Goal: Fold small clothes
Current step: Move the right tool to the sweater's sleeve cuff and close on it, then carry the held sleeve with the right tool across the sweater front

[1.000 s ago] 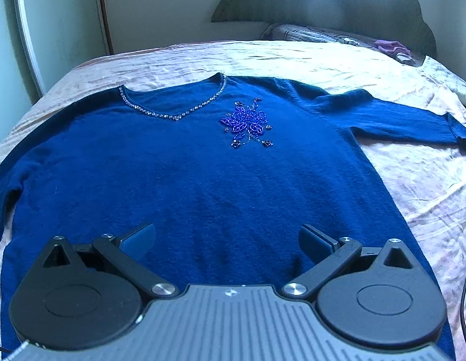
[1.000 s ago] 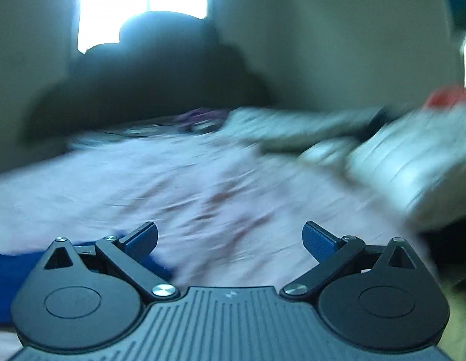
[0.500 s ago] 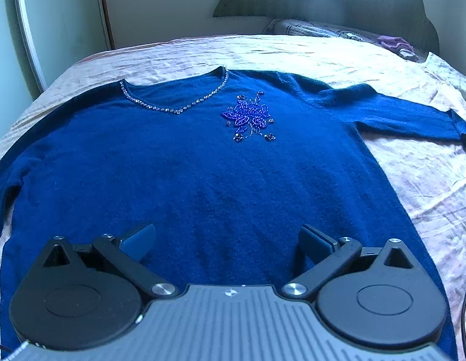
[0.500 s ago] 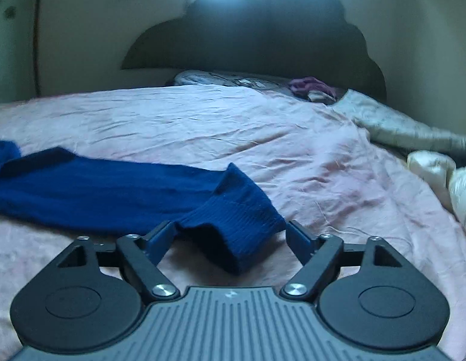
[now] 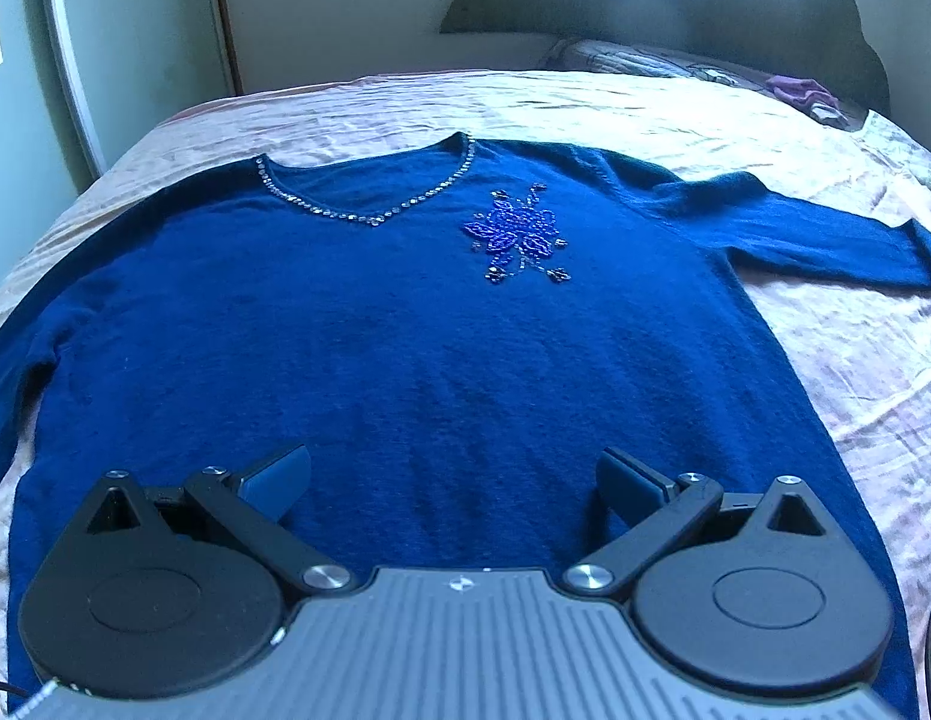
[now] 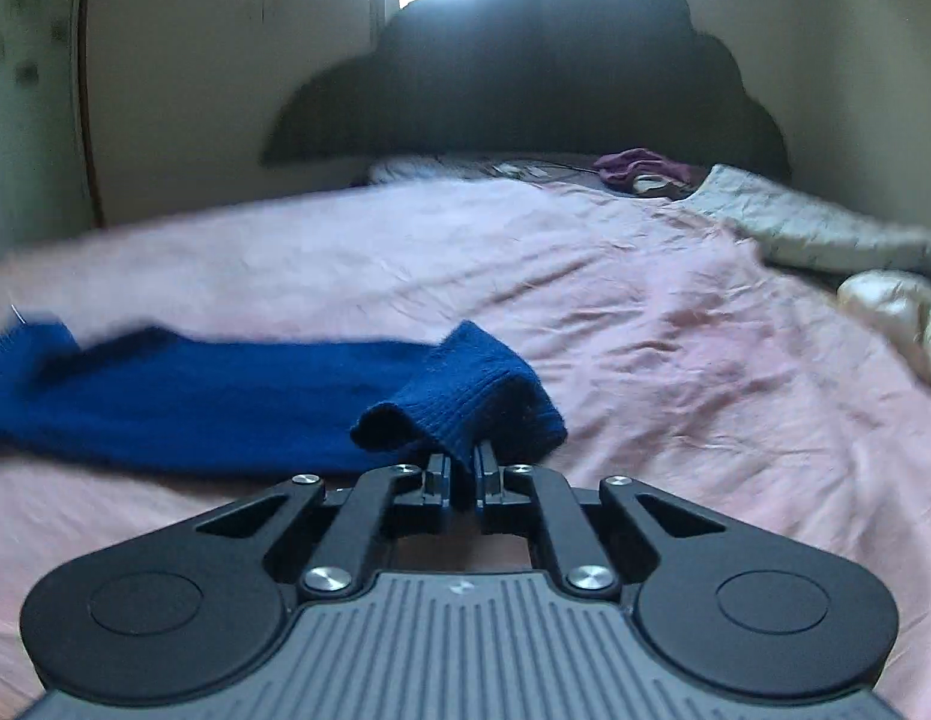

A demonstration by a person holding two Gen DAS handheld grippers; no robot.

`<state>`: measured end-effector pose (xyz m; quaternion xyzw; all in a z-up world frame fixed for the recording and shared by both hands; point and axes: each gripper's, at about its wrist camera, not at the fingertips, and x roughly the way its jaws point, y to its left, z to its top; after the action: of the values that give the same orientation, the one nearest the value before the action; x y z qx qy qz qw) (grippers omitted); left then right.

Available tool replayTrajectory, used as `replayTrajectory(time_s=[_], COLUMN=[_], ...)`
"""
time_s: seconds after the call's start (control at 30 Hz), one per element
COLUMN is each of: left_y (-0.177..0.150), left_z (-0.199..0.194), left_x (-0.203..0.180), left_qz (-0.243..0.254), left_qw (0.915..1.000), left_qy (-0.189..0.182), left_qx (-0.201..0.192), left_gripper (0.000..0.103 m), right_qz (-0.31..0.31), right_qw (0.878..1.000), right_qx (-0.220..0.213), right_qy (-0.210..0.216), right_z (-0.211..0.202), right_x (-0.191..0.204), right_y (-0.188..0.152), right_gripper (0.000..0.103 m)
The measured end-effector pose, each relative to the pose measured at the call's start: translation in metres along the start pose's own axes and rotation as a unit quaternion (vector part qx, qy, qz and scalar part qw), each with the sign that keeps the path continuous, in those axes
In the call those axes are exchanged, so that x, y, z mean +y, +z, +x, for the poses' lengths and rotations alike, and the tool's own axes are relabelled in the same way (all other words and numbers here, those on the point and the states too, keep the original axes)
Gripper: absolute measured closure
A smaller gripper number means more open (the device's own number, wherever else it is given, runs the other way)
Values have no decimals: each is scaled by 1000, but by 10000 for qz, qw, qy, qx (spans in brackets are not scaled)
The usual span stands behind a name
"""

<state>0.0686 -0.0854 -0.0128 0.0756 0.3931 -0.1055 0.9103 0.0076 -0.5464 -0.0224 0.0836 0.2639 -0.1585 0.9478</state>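
Note:
A dark blue sweater (image 5: pixel 405 360) with a beaded neckline and a beaded flower lies spread flat, front up, on the pink bedsheet (image 5: pixel 585 114). My left gripper (image 5: pixel 453 474) is open and empty, just above the sweater's bottom hem. The sweater's right sleeve (image 6: pixel 195 390) stretches across the sheet in the right wrist view. My right gripper (image 6: pixel 462 468) is shut on the ribbed sleeve cuff (image 6: pixel 465 396), which is bunched and lifted slightly.
A dark scalloped headboard (image 6: pixel 525 72) stands at the far end of the bed. A purple cloth (image 6: pixel 642 165) and a patterned pillow (image 5: pixel 645 57) lie near it. A pale quilt (image 6: pixel 813 228) lies at the right. A white frame (image 5: pixel 63 60) stands at the left.
My right gripper swung onto the sleeve end, straddled the cuff and closed on it. The left gripper stayed open over the hem and barely moved.

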Motion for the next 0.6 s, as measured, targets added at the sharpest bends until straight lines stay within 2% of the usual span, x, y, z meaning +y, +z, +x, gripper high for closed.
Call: replayTrajectory(time_s=[0.13,0.3,0.6], left_y=[1,0,4], left_z=[-1,-1,3], left_x=[5,12,28], left_qz=[-76,-106,-118], left_qw=[9999,9998,9981], left_qy=[64,188,601], left_qx=[-25,-2,-37], left_gripper=[1,1,1], right_qz=[561,1083,571], right_qw=[9947,9743,9571], right_qx=[-41,60,210], right_qy=[865,1974,2831], right_z=[-7,-6,-10], right_x=[11,44,128], right_y=[12,19,26], right_gripper=[96,96,96])
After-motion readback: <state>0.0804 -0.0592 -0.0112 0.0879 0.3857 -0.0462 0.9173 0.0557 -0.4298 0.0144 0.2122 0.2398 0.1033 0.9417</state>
